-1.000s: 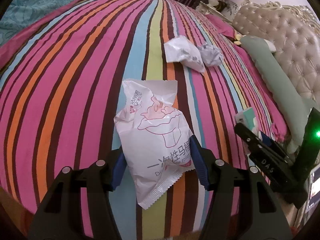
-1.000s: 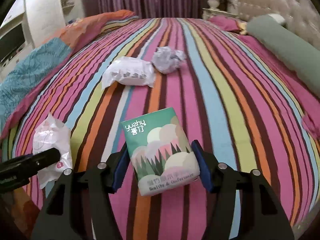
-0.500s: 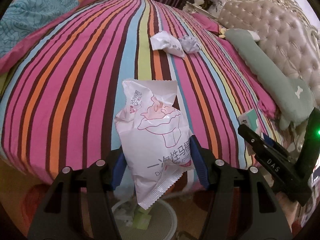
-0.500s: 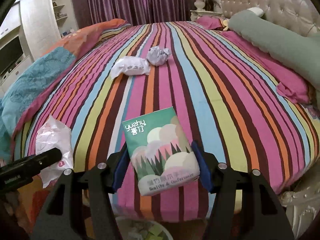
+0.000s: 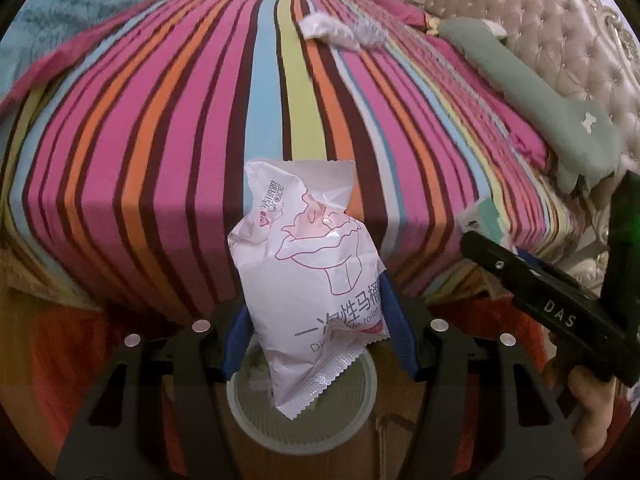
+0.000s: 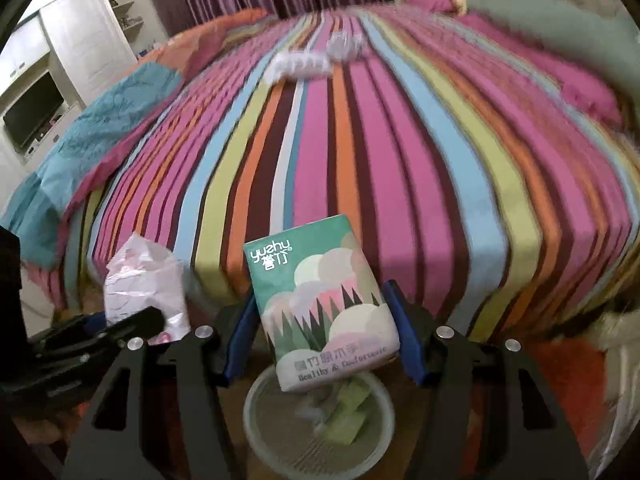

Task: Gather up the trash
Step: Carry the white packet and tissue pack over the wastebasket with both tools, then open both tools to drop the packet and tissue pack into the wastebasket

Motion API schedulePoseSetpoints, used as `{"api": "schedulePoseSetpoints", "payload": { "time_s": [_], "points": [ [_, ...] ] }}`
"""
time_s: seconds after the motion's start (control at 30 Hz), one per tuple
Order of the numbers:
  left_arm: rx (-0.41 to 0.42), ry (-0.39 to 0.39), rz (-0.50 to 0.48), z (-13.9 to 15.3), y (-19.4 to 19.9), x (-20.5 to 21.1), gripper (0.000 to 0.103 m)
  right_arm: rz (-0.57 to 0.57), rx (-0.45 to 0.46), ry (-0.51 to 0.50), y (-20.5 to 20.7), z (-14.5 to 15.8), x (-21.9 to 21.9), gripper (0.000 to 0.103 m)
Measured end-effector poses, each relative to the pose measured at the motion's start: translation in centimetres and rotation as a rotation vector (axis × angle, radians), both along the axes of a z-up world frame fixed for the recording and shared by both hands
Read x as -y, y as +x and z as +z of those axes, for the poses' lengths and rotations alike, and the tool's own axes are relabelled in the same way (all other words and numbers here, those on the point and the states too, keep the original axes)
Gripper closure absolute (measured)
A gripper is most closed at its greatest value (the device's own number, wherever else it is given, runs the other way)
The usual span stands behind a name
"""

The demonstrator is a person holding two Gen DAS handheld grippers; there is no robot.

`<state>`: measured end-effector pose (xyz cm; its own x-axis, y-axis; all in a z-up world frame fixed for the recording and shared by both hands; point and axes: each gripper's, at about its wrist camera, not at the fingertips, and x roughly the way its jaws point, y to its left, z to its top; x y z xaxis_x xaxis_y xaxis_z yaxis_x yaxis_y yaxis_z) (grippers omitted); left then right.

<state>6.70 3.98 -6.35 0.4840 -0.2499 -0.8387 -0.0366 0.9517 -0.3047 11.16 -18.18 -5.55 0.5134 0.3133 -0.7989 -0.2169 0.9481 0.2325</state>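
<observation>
My left gripper (image 5: pixel 310 320) is shut on a white and pink plastic packet (image 5: pixel 308 264) and holds it above a round pale trash bin (image 5: pixel 304 416) on the floor. My right gripper (image 6: pixel 320 328) is shut on a green tissue pack (image 6: pixel 320 300) and holds it above the same bin (image 6: pixel 320 420), which has trash inside. The left gripper with its packet (image 6: pixel 144 284) shows at the left of the right wrist view. A white wrapper (image 5: pixel 324 30) and a crumpled grey paper ball (image 5: pixel 370 34) lie far back on the striped bed (image 5: pixel 200 140).
The bed's foot edge (image 6: pixel 360 280) drops just beyond the bin. A green bolster (image 5: pixel 532 92) and a tufted headboard (image 5: pixel 560 32) are at the right. A white cabinet with a TV (image 6: pixel 36 116) stands at the left. The floor is red-orange.
Both grippers have pulled back off the bed and tilted down with their items. The bin has come into view under both of them.
</observation>
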Motion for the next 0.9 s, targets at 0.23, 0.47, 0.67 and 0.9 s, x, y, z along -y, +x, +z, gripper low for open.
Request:
{"api": "schedulePoseSetpoints", "payload": {
  "time_s": [0.23,0.47,0.67,0.9],
  "points": [
    [-0.122,0.002,-0.045,-4.5,-2.0,2.4,0.045,-0.014,-0.203,0.078,-1.3,-4.5,0.7,0.045],
    [-0.273,-0.006,-0.079,-8.7,-2.0,3.4,0.045,-0.042,-0.439,0.137,-1.5,-10.4,1.3,0.045],
    [-0.416,-0.025,-0.072,-12.3,-1.6,3.5,0.045,-0.080,-0.602,0.125,-1.1,-14.6,1.1,0.045],
    [-0.569,-0.034,-0.053,-16.3,-1.1,3.9,0.045,-0.109,-0.727,0.075,-0.6,-18.4,0.4,0.045]
  ]
}}
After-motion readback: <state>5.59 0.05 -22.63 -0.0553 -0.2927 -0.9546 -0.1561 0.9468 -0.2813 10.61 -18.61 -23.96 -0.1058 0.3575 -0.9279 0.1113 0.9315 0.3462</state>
